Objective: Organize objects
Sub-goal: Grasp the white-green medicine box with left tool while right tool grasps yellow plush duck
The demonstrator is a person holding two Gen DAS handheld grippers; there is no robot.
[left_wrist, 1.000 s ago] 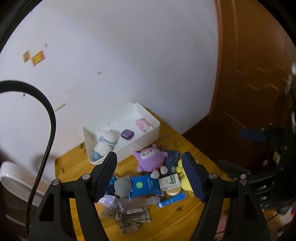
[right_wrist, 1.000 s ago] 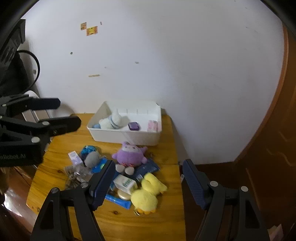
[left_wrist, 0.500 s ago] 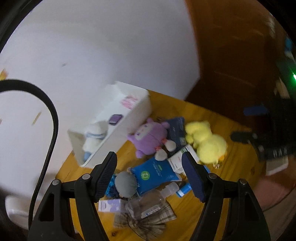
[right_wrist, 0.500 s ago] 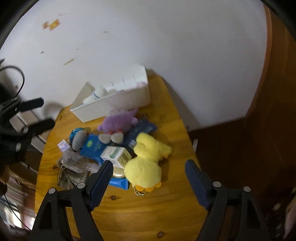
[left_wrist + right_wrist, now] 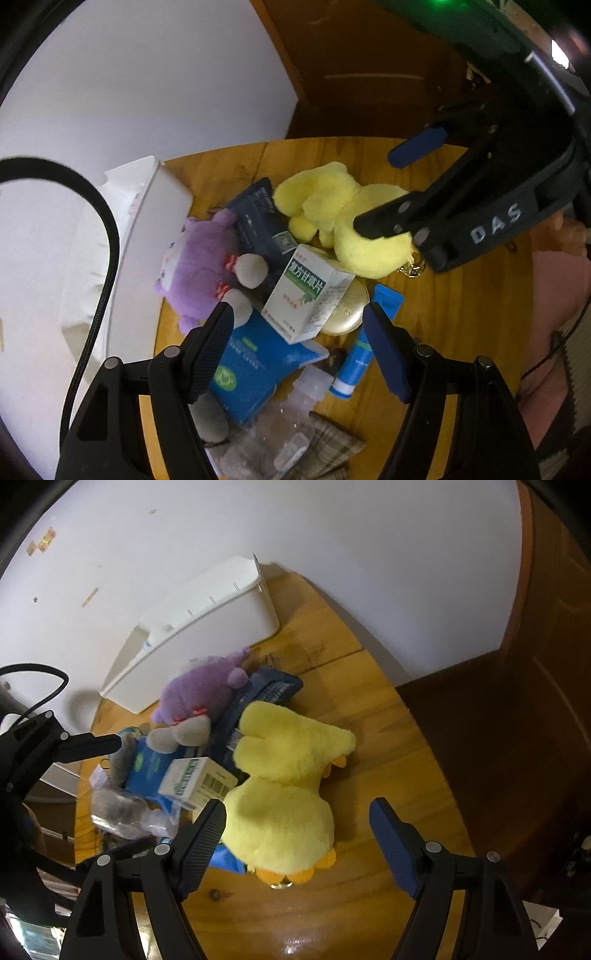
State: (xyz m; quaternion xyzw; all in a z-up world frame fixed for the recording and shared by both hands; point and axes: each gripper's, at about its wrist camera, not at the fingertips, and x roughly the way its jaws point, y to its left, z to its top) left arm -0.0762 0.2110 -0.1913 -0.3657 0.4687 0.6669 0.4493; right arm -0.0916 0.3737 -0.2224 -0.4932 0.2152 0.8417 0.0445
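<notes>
A pile of objects lies on a wooden table. My right gripper is open, its jaws on either side of a yellow plush duck, close above it; the duck also shows in the left wrist view. My left gripper is open above a white and green medicine box, with a blue pouch and a gold compact below it. A purple plush lies beside a white bin.
A dark blue packet, a blue tube, a clear plastic bottle, a grey round toy and a checked cloth lie in the pile. The table's right edge drops to a dark floor.
Both grippers have come down and in toward the pile. The right one now straddles the yellow duck; the left one hangs over the medicine box. Both stay open.
</notes>
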